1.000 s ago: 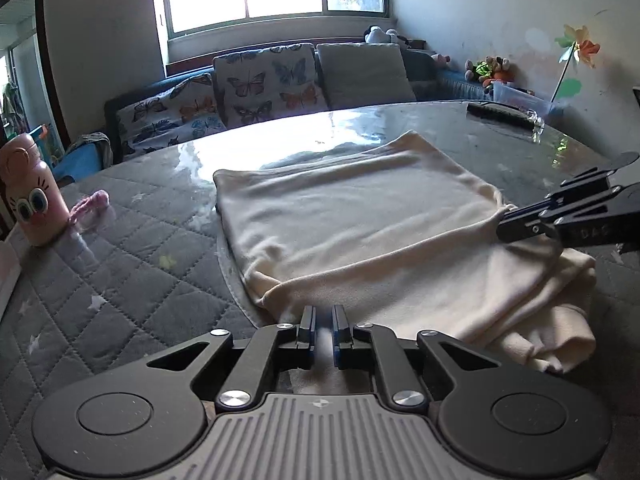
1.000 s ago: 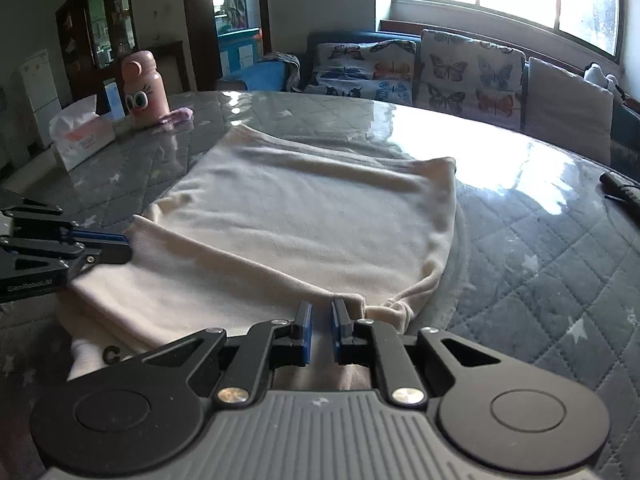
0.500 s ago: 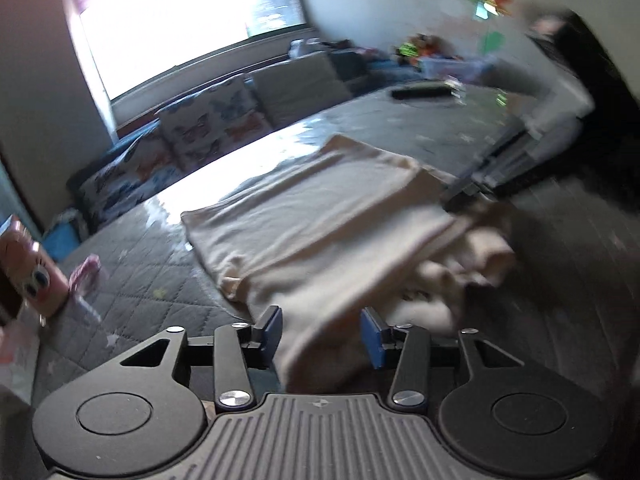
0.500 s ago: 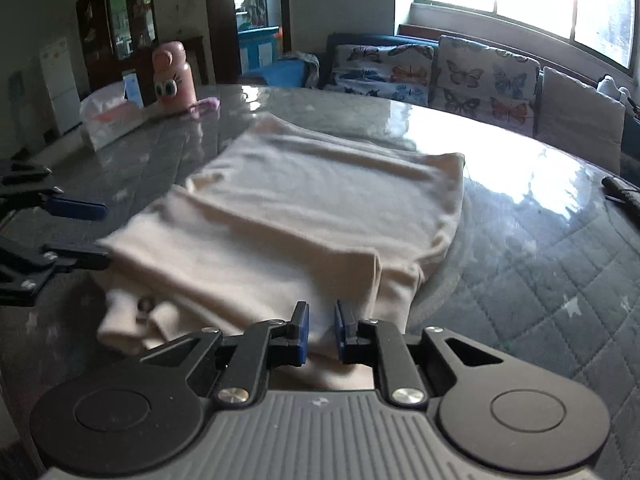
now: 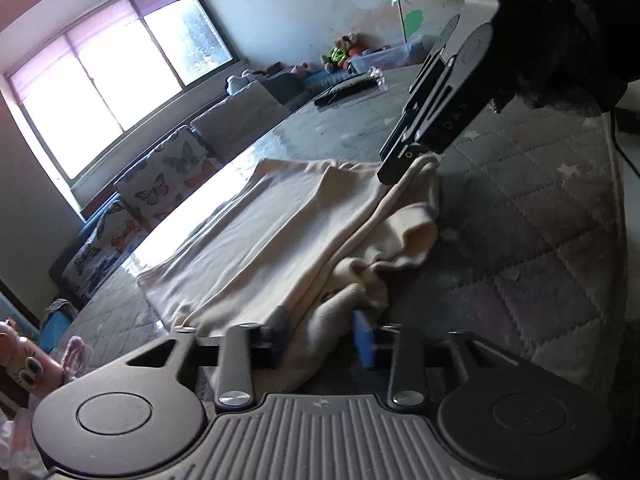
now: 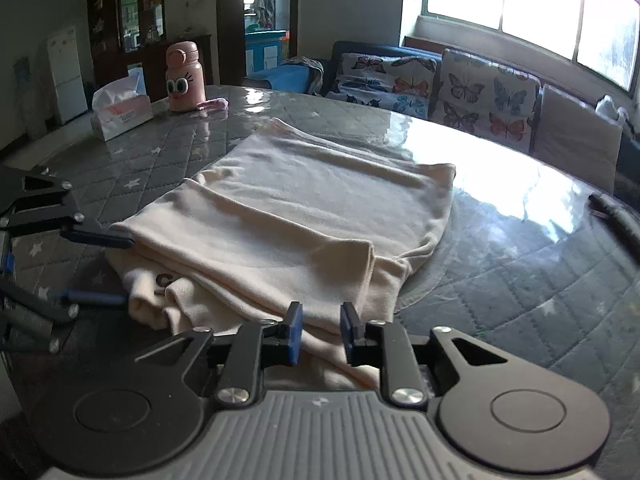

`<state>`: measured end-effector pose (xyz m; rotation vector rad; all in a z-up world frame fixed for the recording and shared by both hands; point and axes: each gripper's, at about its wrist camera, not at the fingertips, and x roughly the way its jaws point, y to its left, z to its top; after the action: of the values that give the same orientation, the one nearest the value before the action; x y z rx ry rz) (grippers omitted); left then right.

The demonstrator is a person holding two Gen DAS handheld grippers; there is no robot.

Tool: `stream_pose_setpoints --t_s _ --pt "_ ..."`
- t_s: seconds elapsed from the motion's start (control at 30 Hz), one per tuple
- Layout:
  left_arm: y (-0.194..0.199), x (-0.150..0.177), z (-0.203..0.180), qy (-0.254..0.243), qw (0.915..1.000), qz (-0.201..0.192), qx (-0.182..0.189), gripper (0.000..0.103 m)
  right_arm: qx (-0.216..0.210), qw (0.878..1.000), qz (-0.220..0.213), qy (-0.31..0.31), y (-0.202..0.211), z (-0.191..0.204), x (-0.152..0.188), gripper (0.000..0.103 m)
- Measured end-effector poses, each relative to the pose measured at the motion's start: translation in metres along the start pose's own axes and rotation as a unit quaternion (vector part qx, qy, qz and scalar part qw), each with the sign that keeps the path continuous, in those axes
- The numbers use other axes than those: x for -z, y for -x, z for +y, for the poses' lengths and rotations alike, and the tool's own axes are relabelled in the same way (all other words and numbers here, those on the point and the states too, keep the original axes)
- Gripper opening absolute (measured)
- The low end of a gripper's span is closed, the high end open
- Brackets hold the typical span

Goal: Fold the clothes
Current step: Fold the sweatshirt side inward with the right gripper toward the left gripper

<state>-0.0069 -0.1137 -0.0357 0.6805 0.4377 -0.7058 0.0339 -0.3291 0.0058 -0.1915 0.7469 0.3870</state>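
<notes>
A cream garment (image 6: 304,200) lies folded on the round quilted table (image 6: 520,280), its near edge bunched in layers. It also shows in the left wrist view (image 5: 288,236). My right gripper (image 6: 320,332) is open, its jaws straddling the garment's near edge. My left gripper (image 5: 324,336) is open over the garment's bunched corner; it also shows at the left of the right wrist view (image 6: 96,268), one finger above and one below the fold. The right gripper shows in the left wrist view (image 5: 404,156) touching the far corner.
A pink cartoon bottle (image 6: 184,78) and a tissue box (image 6: 120,112) stand at the table's far left. A dark remote (image 5: 344,88) lies on the far side. A sofa with butterfly cushions (image 6: 480,96) runs under the window.
Both grippers were shut on the garment's edge a second ago. The left opened first, then the right. The folded layer now rests on the garment, and the left gripper has tilted.
</notes>
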Motion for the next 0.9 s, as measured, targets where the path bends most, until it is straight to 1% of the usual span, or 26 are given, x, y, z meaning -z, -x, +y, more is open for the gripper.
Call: stream_pose_setpoints --t_s 0.07,0.1,0.13,0.17,0.2,0.27,0.33,0.37,0.5,0.57,0.6,0.67,0.77,0.8,0.87,0.9 --pt "0.0 -0.001 0.002 0.01 0.9999 -0.006 0.003 0.01 0.002 1.0 -0.002 0.018 0.007 0.002 0.002 0.035" --pt "0.0 -0.002 0.004 0.018 0.9998 -0.009 0.003 0.008 0.0 1.0 -0.003 0.029 0.011 0.004 0.003 0.037" --pt "0.0 -0.004 0.008 0.028 0.9996 -0.011 -0.001 0.007 -0.003 0.999 -0.002 0.038 0.014 0.006 0.004 0.037" --pt "0.0 -0.006 0.013 0.039 0.9991 -0.012 -0.003 0.006 -0.009 0.999 -0.002 0.048 0.017 0.009 0.006 0.04" --pt "-0.002 -0.008 0.019 0.053 0.9985 -0.013 -0.004 0.006 -0.015 0.998 -0.001 0.059 0.02 0.011 0.008 0.048" --pt "-0.004 -0.012 0.031 0.08 0.9967 -0.013 -0.004 0.006 -0.028 0.996 -0.002 0.085 0.026 0.019 0.012 0.056" --pt "-0.008 -0.016 0.043 0.104 0.9945 -0.011 -0.002 0.005 -0.035 0.993 -0.005 0.113 0.028 0.028 0.016 0.057" --pt "-0.01 -0.017 0.048 0.112 0.9936 -0.01 -0.001 0.005 -0.036 0.991 -0.006 0.126 0.028 0.032 0.018 0.06" --pt "-0.018 -0.022 0.06 0.138 0.9905 -0.002 0.005 0.005 -0.035 0.985 -0.014 0.17 0.018 0.048 0.021 0.064" --pt "-0.02 -0.023 0.065 0.143 0.9897 0.001 0.007 0.005 -0.035 0.982 -0.017 0.182 0.012 0.052 0.021 0.064" --pt "-0.021 -0.024 0.066 0.143 0.9898 0.002 0.005 0.002 -0.031 0.982 -0.02 0.188 0.009 0.054 0.021 0.064" --pt "-0.023 -0.025 0.07 0.144 0.9895 0.002 0.003 0.002 -0.024 0.98 -0.024 0.195 0.004 0.055 0.019 0.064" --pt "-0.027 -0.024 0.076 0.159 0.9873 0.007 0.007 0.002 -0.025 0.982 -0.027 0.184 -0.005 0.051 0.015 0.06" --pt "-0.027 -0.022 0.077 0.161 0.9869 0.008 0.011 0.002 -0.029 0.983 -0.026 0.178 -0.008 0.049 0.013 0.053" --pt "-0.02 -0.019 0.074 0.157 0.9875 0.004 0.018 0.003 -0.032 0.985 -0.026 0.167 -0.011 0.046 0.011 0.046" --pt "-0.016 -0.018 0.073 0.154 0.9878 0.001 0.021 0.005 -0.035 0.986 -0.026 0.161 -0.012 0.044 0.01 0.04"
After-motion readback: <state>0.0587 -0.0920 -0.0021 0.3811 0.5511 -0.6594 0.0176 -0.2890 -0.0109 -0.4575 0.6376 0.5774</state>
